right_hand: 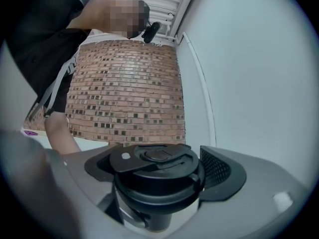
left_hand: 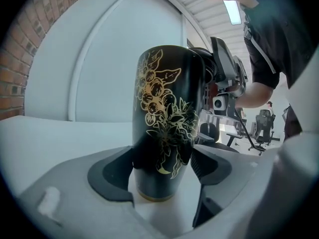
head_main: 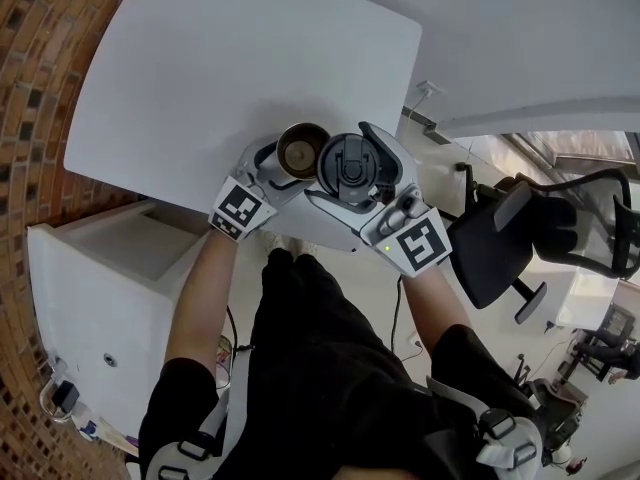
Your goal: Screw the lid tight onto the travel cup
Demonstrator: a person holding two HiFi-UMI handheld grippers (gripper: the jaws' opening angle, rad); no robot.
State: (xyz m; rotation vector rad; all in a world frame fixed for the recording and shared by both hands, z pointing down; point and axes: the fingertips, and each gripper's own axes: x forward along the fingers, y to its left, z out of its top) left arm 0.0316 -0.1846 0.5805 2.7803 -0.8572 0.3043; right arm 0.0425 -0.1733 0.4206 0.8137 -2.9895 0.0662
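The black travel cup (left_hand: 167, 123) with a gold flower print stands upright on the white table (head_main: 230, 68), its mouth (head_main: 302, 152) uncovered. My left gripper (left_hand: 162, 172) reaches around the cup's lower part. Its pads (left_hand: 112, 176) sit very close on either side, and I see no firm squeeze. The black lid (right_hand: 158, 169), flip tab on top, is clamped between the pads of my right gripper (right_hand: 160, 183). In the head view the lid (head_main: 349, 164) hovers level, just right of the cup's mouth and beside it, not over it.
The cup stands near the table's front edge, close to the person's body. A white cabinet (head_main: 90, 288) is below left, a brick wall (head_main: 35, 38) lies beyond it, and a black office chair (head_main: 500, 253) stands to the right.
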